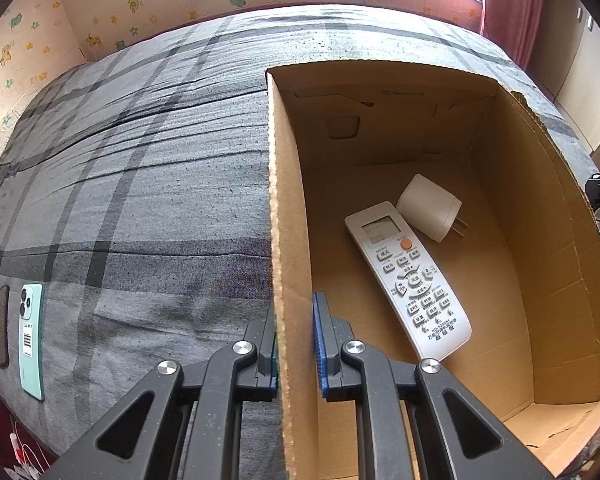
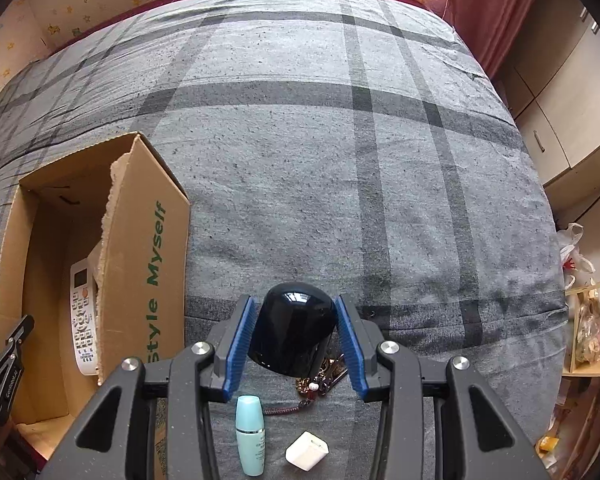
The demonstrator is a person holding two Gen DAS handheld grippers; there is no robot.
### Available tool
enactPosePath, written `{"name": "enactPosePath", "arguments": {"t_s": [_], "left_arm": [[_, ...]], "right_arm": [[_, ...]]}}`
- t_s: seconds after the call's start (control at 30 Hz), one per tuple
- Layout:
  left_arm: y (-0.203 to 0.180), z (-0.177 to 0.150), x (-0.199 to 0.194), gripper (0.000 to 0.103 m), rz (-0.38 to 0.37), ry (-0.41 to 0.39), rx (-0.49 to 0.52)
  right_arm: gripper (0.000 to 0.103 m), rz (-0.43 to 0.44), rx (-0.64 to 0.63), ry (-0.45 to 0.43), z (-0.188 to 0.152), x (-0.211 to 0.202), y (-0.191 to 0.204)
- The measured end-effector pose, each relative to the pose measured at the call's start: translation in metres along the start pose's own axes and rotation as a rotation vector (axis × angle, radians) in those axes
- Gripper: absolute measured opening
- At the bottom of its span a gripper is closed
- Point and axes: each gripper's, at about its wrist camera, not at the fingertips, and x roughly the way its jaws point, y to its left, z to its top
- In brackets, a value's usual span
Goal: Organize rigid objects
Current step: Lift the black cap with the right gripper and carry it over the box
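The left gripper [image 1: 296, 344] is clamping the box [image 1: 284, 200] wall. The right gripper [image 2: 296, 340] is squeezing a black dome [image 2: 294, 330], above the bed [image 2: 300, 160], right of the box; a remote [image 1: 408, 280] is lying inside.

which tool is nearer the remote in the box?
Left. The left tool clamps the box wall beside the remote; the right tool holds a black object outside the box.
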Motion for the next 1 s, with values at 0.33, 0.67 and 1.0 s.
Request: {"name": "enactPosePath", "arguments": {"t_s": [0.33, 0.67, 1.0], "left_arm": [[0.001, 0.0, 0.001, 0.014, -0.002, 0.0, 0.003], [0.001, 0.0, 0.001, 0.014, -0.004, 0.0, 0.002], [0.001, 0.0, 0.002, 0.014, -0.002, 0.0, 0.004]], "right_arm": [[0.045, 0.004, -0.047, -0.052, 0.001, -0.036, 0.022], [0.045, 0.031, -0.104, -0.085, 0.0, -0.063, 0.053], [0.045, 0.084, -0.189, -0.1, -0.011, -0.073, 0.099]]}}
